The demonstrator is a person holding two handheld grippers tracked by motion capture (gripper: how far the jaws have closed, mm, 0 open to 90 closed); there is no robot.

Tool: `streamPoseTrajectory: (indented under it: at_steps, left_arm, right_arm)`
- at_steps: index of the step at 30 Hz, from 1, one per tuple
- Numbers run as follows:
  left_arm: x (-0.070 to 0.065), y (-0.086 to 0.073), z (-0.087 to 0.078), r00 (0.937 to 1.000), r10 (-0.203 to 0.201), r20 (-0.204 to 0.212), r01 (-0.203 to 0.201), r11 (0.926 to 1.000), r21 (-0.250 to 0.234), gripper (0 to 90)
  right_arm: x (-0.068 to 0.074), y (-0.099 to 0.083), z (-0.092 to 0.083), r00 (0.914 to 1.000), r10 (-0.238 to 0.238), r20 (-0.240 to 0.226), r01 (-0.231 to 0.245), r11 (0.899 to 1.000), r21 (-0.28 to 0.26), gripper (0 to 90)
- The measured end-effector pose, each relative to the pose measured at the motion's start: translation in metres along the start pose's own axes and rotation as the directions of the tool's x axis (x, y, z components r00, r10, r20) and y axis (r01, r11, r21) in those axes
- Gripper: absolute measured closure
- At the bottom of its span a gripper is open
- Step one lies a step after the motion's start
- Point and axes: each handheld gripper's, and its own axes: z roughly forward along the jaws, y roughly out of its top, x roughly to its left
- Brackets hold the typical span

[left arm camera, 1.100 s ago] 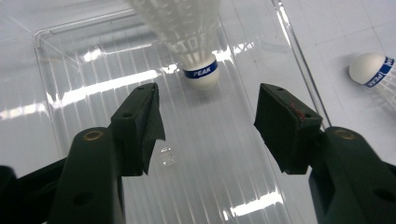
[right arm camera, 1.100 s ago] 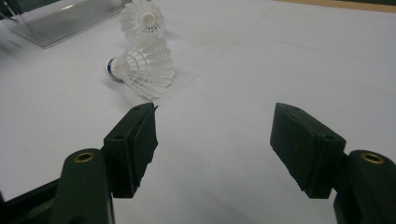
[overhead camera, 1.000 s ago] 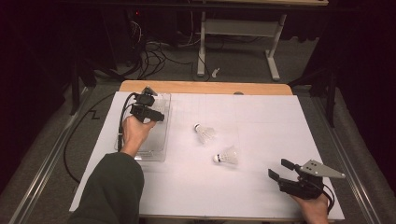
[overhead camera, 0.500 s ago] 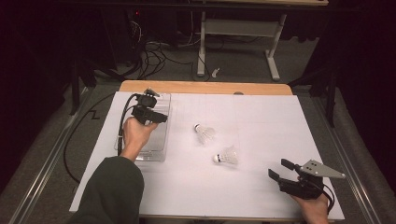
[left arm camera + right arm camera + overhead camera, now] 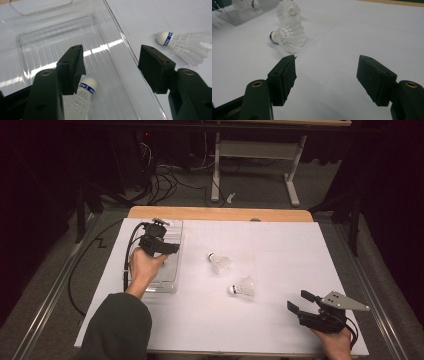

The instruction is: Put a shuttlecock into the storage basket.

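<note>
**a:** over on the left side of the counter (image 5: 280, 245) the left gripper (image 5: 110, 65) hangs above the clear plastic bin (image 5: 172, 270) with its jaws wide apart and nothing between them. one shuttlecock (image 5: 83, 96) lies inside the bin, cork end pointing up the tray. two more sit out on the white sheet: the far shuttlecock (image 5: 219, 263) just right of the bin, and the near shuttlecock (image 5: 242, 287) a bit closer to the person.

**b:** and the right gripper (image 5: 327, 75)?

**a:** low at the near right corner, jaws apart too, empty, aimed toward the near shuttlecock but well short of it.

**b:** so what's the risk if they go for the next one?

**a:** my guess: those feather skirts are flimsy, so clamping on the skirt instead of the cork could crush it. they also roll in an arc, so a nudge from one jaw could spin the birdie away. and the bin is light and see-through, so its rim is easy to misjudge; clipping it could slide the whole thing or tip out what's inside.
</note>
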Motion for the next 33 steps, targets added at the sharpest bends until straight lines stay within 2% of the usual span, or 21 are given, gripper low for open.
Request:
streamPoseTrajectory:
  at_steps: [6, 12, 20, 33]
  left_arm:
    - [-0.006, -0.003, -0.007, 0.9998, 0.015, 0.012, -0.015, 0.9990, -0.041, 38.7]
    - [-0.011, -0.009, -0.010, 0.9991, 0.034, 0.025, -0.033, 0.9984, -0.045, 38.4]
    - [-0.018, -0.016, -0.018, 0.9972, 0.058, 0.047, -0.054, 0.9954, -0.079, 39.1]
    - [-0.022, -0.031, -0.027, 0.9949, 0.056, 0.084, -0.044, 0.9891, -0.141, 39.5]
  right_arm:
    - [0.000, 0.000, 0.000, 1.0000, 0.000, 0.000, 0.000, 1.000, -0.001, 32.1]
    - [0.000, 0.000, 0.000, 1.0000, 0.000, -0.001, 0.000, 1.000, -0.001, 32.1]
    - [0.000, 0.000, 0.000, 1.0000, 0.000, 0.000, 0.000, 1.000, -0.003, 32.0]
    - [0.000, 0.000, 0.000, 1.0000, 0.000, 0.002, 0.000, 1.000, -0.003, 32.1]
